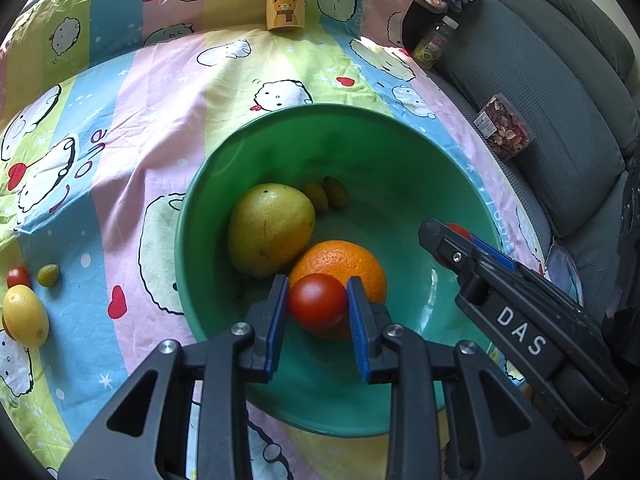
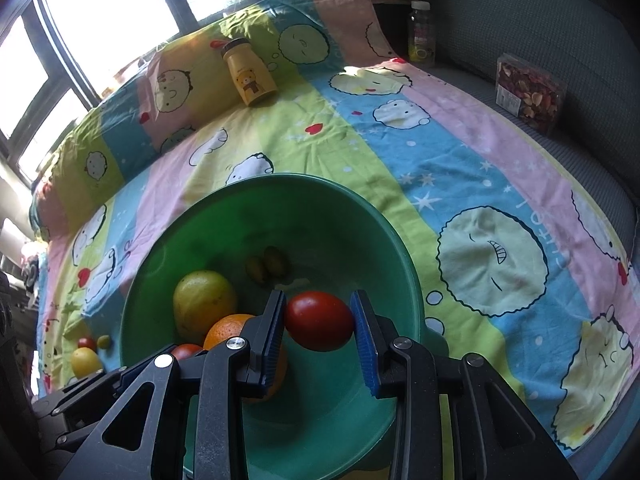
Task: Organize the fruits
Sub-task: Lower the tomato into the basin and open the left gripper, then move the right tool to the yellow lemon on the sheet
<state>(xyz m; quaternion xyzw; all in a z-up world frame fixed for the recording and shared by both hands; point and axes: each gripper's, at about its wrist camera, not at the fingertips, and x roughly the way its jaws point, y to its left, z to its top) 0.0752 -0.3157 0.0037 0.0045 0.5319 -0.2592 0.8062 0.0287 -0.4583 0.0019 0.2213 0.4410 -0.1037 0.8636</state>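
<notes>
Bright window (image 2: 100, 12) glare, fisheye-warped edges, sharp

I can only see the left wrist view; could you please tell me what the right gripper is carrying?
Observer: The right gripper is shut on a smooth red oval tomato, pinched between its blue pads.
Operator: Thank you. My left gripper holds a round red tomato above the round green plastic bowl; is the right one over the bowl too?
Observer: Yes. In the right wrist view the oval tomato shows against the bowl's inner wall, towards its right rim, with the orange and the pear lower left of it.
</notes>
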